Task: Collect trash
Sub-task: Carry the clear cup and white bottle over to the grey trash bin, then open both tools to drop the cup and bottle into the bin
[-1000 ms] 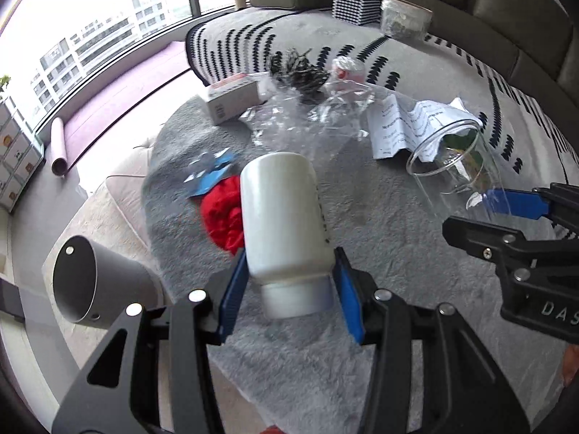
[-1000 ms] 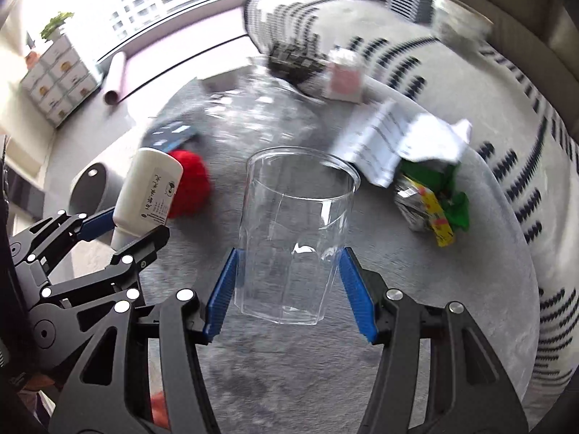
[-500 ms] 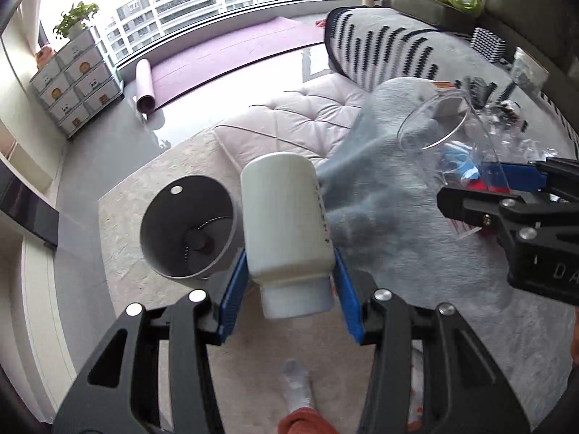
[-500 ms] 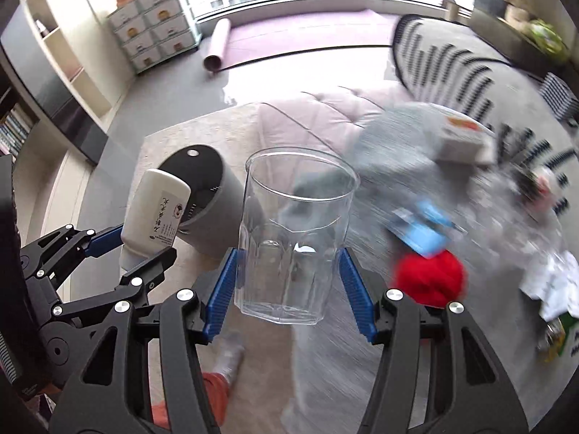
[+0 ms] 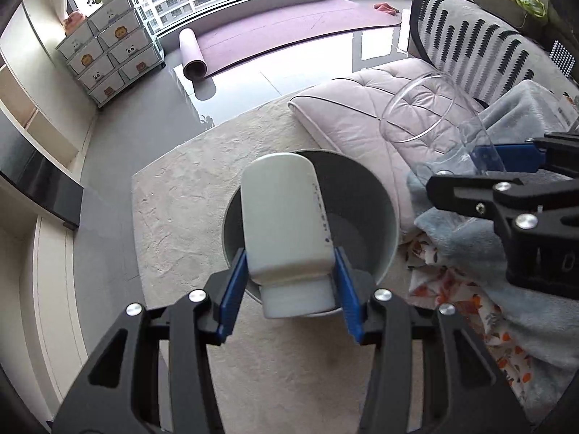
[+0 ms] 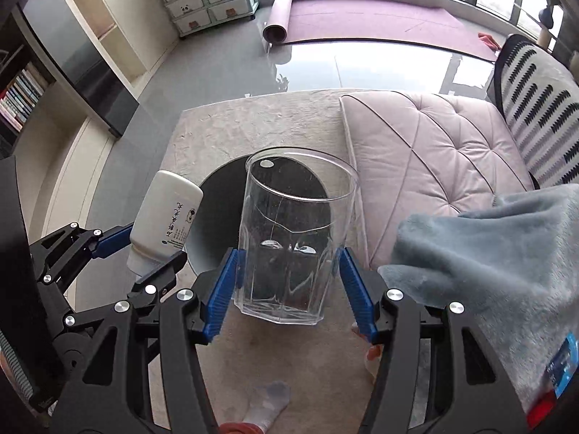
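My left gripper [image 5: 287, 285] is shut on a white plastic bottle [image 5: 284, 217], cap end toward the camera, held over the open mouth of a round grey bin [image 5: 380, 217] on the beige rug. My right gripper [image 6: 286, 285] is shut on a clear plastic cup [image 6: 293, 238], mouth pointing away, also above the grey bin [image 6: 217, 195]. In the right wrist view the white bottle [image 6: 166, 217] and left gripper [image 6: 144, 246] show at the left. In the left wrist view the clear cup [image 5: 434, 119] and right gripper [image 5: 495, 170] show at the right.
A pink tufted cushion [image 6: 427, 152] lies on the floor right of the bin. A grey-blue blanket [image 6: 488, 253] hangs at the right over a flowered cloth [image 5: 463, 300]. A rolled purple mat [image 6: 278, 14], a drawer unit [image 5: 108, 58] and a sock-clad foot [image 6: 267, 405] are in view.
Both grippers have swung left, away from the littered blanket, and dropped to above the grey bin. The bottle and cup stayed gripped throughout.
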Tool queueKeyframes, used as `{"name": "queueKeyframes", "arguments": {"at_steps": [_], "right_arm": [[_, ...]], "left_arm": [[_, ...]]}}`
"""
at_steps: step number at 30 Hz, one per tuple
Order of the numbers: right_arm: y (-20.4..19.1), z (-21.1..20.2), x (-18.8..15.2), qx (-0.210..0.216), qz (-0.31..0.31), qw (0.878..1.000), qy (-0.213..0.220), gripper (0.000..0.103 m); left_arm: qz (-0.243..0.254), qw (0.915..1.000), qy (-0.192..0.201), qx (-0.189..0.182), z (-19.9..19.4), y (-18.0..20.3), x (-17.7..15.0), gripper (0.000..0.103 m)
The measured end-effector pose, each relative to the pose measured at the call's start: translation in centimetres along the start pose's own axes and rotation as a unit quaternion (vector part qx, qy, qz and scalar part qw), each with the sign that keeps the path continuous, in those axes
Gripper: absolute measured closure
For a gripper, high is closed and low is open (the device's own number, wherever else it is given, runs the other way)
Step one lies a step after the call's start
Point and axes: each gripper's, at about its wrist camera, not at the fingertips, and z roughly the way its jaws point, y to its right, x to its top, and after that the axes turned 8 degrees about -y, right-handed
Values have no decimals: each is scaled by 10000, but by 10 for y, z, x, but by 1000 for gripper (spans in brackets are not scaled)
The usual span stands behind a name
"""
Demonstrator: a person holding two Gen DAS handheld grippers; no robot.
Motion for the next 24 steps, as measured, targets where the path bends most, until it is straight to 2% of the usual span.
{"name": "queueKeyframes", "arguments": {"at_steps": [5,6,7,9,12,18,24], "right_arm": [[-18,24,23,-48,-260,9996,-74,44],[-20,26,27,-74,-279,9996,-75,38],[-21,27,30,-94,-285,9995,-47,36],[-23,29,36,-75,-299,9995,-47,36],[-24,29,40,-64,-284,9996,-33,36],[-14,9,32,-97,-137,9998,57,36],[25,-29,2,-257,236,9992,191,36]], "left_arm": [[45,10000,-39,-52,23,-16,6,53],[81,9999,-60,-22,26,-17,8,53],[102,9999,-69,17,27,-18,10,52],[83,9999,-66,47,28,-23,13,46],[18,10000,-63,67,26,-29,16,46],[70,9999,-61,49,13,-27,21,46],[287,9995,86,-114,-23,2,28,46]]}}
